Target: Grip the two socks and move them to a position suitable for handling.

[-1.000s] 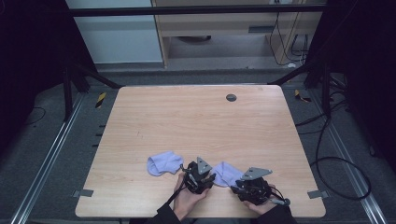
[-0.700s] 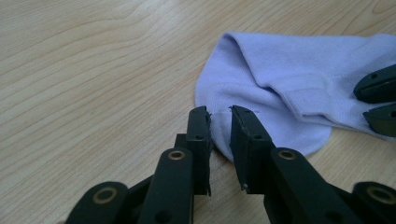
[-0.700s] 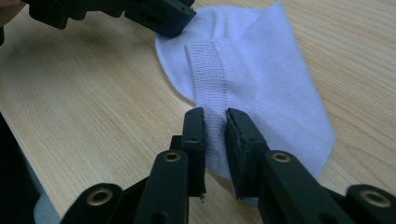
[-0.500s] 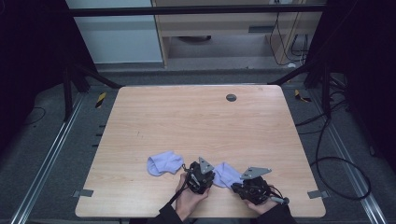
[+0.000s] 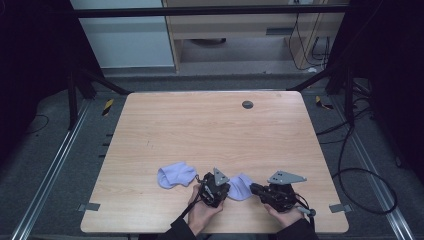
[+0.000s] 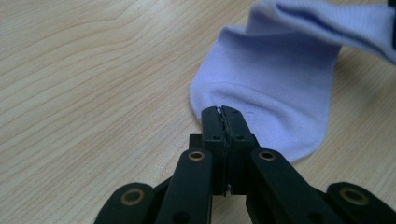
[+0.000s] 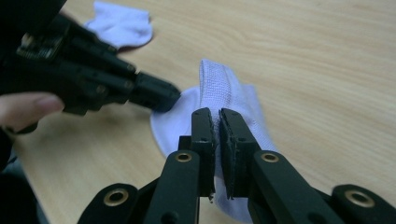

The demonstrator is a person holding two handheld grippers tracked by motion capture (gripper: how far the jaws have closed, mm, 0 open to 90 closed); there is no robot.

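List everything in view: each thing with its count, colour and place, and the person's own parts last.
Held sock: one, pale lilac, near edge of the table, between the two grippers.
Loose sock: one, pale lilac, on the table to the left of the held one.
Table: one, light wood, centre of the high view.
Round cap: one, dark grey, set in the table's far side.
Cables: several, black, on the floor right of the table.
Left gripper: one, black, jaws just closed on the held sock's edge.
Right gripper: one, black, jaws pinching the held sock's ribbed cuff.
Hands: two, at the table's near edge, each holding a gripper.
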